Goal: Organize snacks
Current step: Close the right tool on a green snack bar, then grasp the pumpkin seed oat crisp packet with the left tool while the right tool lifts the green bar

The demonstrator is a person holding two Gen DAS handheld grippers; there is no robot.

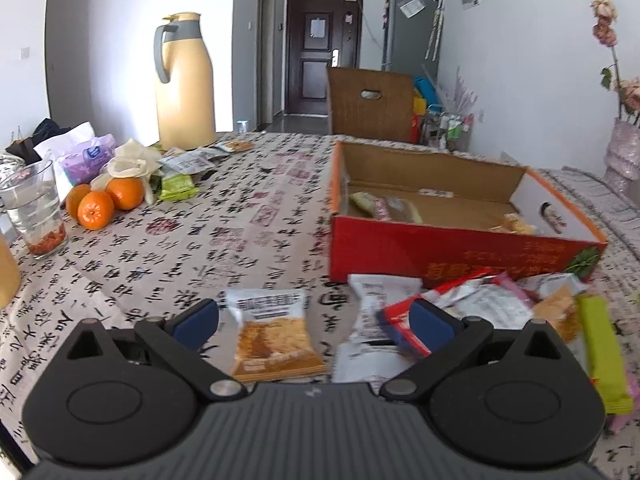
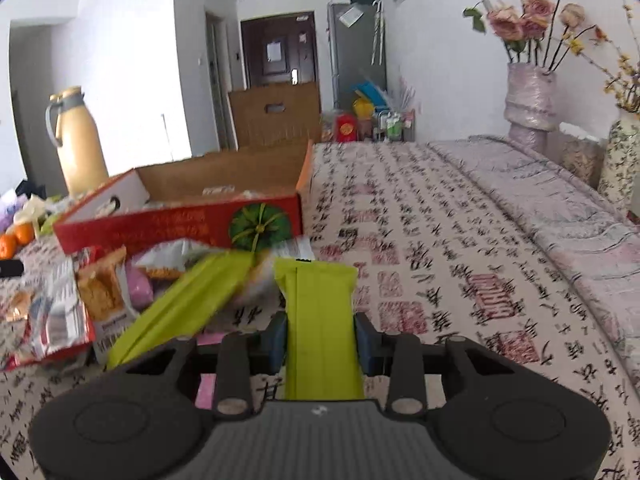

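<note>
The green snack bar (image 2: 320,312) sat pinched between my right gripper (image 2: 321,338) pads, long axis pointing ahead — the red box (image 2: 180,226) lay forward-left, past the loose packets (image 2: 100,300). My left gripper (image 1: 316,320) hung wide open, empty, over an orange packet (image 1: 272,340).

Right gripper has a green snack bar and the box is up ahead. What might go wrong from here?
1. The right gripper pinches the green bar by its sides; the slick wrapper may slip out on the way.
2. A second green bar leans against it and may get dragged along.
3. The red box has a raised front wall; a low carry could hit it.
</note>
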